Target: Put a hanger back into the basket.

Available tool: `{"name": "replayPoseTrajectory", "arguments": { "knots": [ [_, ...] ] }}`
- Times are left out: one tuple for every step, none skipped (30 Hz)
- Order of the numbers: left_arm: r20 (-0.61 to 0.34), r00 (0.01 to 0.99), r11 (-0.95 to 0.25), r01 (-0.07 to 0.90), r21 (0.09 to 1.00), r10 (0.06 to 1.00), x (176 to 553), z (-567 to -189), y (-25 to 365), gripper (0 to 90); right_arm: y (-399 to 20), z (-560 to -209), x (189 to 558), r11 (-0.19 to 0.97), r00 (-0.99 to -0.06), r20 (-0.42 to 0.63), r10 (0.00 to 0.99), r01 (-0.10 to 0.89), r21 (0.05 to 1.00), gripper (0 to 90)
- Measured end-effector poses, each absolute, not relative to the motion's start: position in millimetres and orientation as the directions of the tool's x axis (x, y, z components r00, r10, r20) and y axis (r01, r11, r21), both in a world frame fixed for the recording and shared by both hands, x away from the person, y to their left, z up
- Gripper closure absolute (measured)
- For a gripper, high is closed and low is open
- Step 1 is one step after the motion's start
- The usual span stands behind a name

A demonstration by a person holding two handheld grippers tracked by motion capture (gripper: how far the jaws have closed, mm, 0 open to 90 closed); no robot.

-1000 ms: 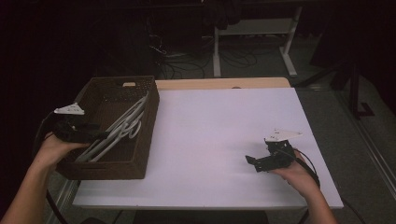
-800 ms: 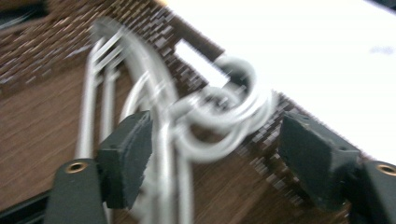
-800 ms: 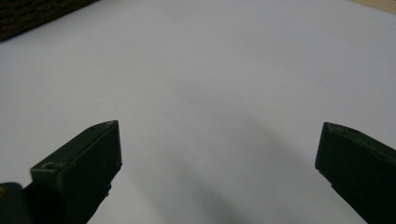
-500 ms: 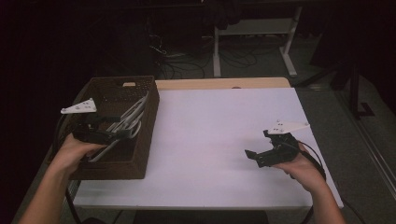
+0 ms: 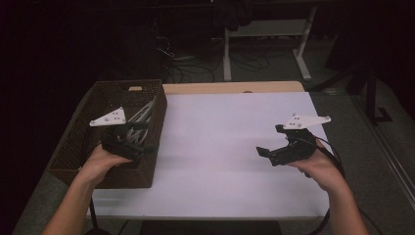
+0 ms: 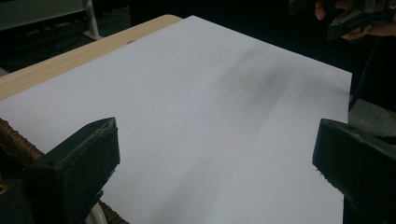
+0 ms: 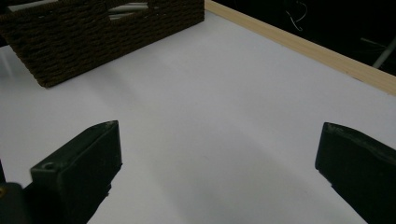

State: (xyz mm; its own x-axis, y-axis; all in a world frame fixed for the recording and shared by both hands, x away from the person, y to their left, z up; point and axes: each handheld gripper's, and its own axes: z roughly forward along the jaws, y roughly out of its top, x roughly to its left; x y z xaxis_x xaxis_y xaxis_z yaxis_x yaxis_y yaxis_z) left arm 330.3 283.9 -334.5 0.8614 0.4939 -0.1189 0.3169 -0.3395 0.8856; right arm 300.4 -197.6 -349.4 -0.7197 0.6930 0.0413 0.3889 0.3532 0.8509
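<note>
A dark woven basket (image 5: 73, 142) stands on the left of the white table top (image 5: 225, 127), with pale curved pieces (image 5: 143, 113) lying inside. My left gripper (image 5: 146, 136) hovers over the basket's right wall and points toward the table's middle. Its jaws have just been opening and stand wide in the left gripper view (image 6: 215, 154), with nothing between them. My right gripper (image 5: 268, 141) is held above the right side of the table, pointing left. Its jaws are wide apart and bare in the right gripper view (image 7: 219, 158), facing the basket (image 7: 93, 32).
A wooden strip (image 5: 235, 87) runs along the table's far edge (image 7: 327, 51). Beyond it are white desk legs (image 5: 227, 54) and cables on a dark floor. The basket's rim (image 6: 14, 135) sits beside my left jaw. The other hand (image 6: 359, 18) shows far off.
My left gripper has moved right, from the basket's left side to over its right wall, and its jaws have spread. The right gripper has risen above the table.
</note>
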Motion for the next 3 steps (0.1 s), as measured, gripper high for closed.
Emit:
{"name": "replayPoseTrajectory", "arguments": {
  "knots": [
    [-0.121,0.861,-0.337,0.318,0.886,0.494,330.5,-334.9,283.9,0.3,-197.6,-349.5,300.7,0.354,-0.72,0.041,0.693,0.389,0.851,0.3],
    [-0.126,0.862,-0.335,0.321,0.886,0.491,330.7,-335.6,284.4,0.3,-197.6,-349.6,300.9,0.354,-0.721,0.04,0.692,0.388,0.851,0.3],
    [-0.126,0.862,-0.335,0.321,0.886,0.491,330.7,-335.6,284.4,0.3,-197.6,-349.6,300.9,0.354,-0.721,0.04,0.692,0.388,0.851,0.3]
  ]
}}
